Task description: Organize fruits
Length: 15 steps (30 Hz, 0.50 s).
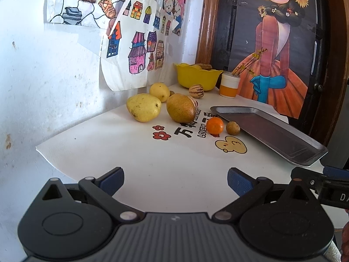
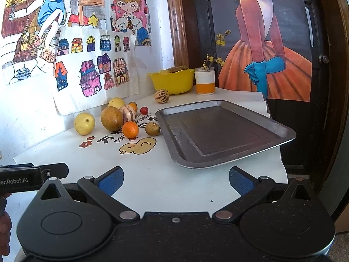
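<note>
Blue-padded jaws released over the desk

Both the left gripper (image 1: 175, 182) and right gripper (image 2: 176, 181) gape, grasping nothing. Beyond them, an orange (image 2: 130, 129), pears (image 1: 144, 107) and striped melons (image 2: 161, 96) cluster beside the metal tray (image 2: 220, 131), yellow bowl (image 2: 172, 80) behind.

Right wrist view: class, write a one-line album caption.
Open right gripper faces an empty metal tray, fruits clustered to its left.

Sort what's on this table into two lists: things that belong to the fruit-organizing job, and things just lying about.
For the job:
metal tray
orange
yellow pear
brown pear
small brown fruit
striped melon
small red fruit

Lying about:
yellow bowl, already holding fruit
orange-and-white cup
wall drawings
</note>
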Motion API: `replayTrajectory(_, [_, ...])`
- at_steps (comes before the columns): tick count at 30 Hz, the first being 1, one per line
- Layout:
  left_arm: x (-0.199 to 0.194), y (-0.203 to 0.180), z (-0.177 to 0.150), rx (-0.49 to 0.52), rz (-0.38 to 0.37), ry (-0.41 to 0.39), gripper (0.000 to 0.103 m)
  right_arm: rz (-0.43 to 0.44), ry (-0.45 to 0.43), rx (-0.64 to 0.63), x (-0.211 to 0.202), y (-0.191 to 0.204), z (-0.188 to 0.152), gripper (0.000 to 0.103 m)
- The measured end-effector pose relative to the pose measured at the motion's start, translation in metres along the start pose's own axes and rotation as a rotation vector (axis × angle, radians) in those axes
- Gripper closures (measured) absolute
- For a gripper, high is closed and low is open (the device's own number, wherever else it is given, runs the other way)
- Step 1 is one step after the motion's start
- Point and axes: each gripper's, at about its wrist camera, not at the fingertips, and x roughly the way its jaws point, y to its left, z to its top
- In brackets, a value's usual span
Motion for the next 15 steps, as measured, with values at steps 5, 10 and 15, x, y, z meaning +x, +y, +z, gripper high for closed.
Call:
replayTrajectory(5, [0.001,0.0,0.002,0.01,0.014,-0.004,0.001,0.003,0.001,-0.009,0.005,0.005,-0.003,0.001])
replayTrajectory(10, [0.009,0.003,0.015,0.028,0.042,0.001,0.001,0.028,0.005,-0.036,0.008,0.008,0.008,0.0])
replayTrajectory(15, [0.024,0.014,0.035,0.042,0.06,0.011,0.001,0.085,0.034,-0.089,0.022,0.017,0.031,0.0])
